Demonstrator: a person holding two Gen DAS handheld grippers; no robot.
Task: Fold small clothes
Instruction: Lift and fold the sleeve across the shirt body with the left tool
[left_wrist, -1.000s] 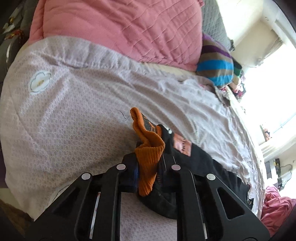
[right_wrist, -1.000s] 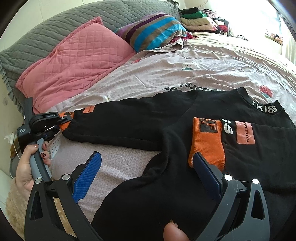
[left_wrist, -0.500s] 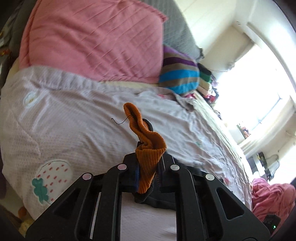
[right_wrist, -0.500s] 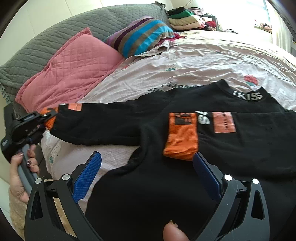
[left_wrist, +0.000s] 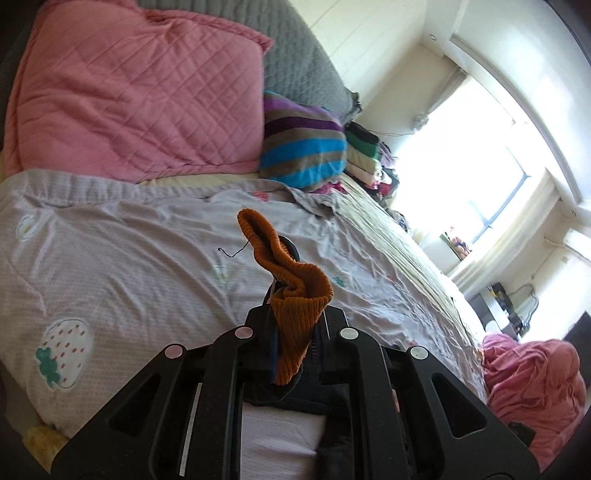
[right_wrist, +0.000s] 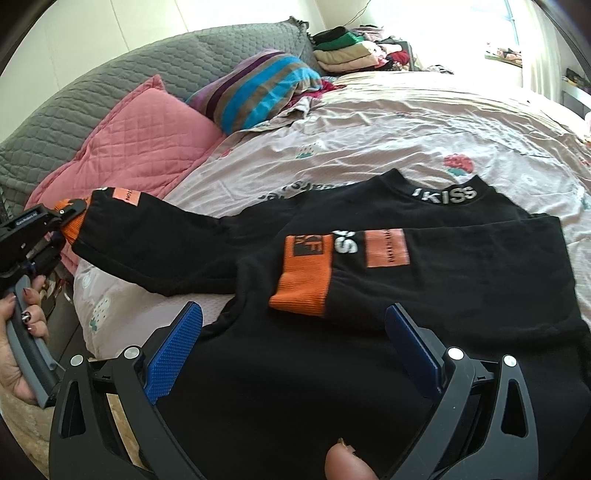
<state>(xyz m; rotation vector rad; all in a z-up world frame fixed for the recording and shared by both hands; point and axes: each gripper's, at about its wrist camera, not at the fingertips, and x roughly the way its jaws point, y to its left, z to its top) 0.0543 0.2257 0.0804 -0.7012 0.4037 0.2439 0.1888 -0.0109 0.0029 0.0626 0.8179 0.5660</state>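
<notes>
While clamping cuff (left_wrist: 295, 317), left gripper (left_wrist: 295, 332).

Bright daylight from blown-out window (left_wrist: 491, 177), glare on far bed (right_wrist: 461, 110), fisheye edges dark, pics mostly sharp.

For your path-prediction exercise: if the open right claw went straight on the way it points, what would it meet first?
Probably the flat orange ribbed cuff of the folded sleeve on the black sweatshirt, lying just ahead between the right claw pads; depth is uncertain.
</notes>
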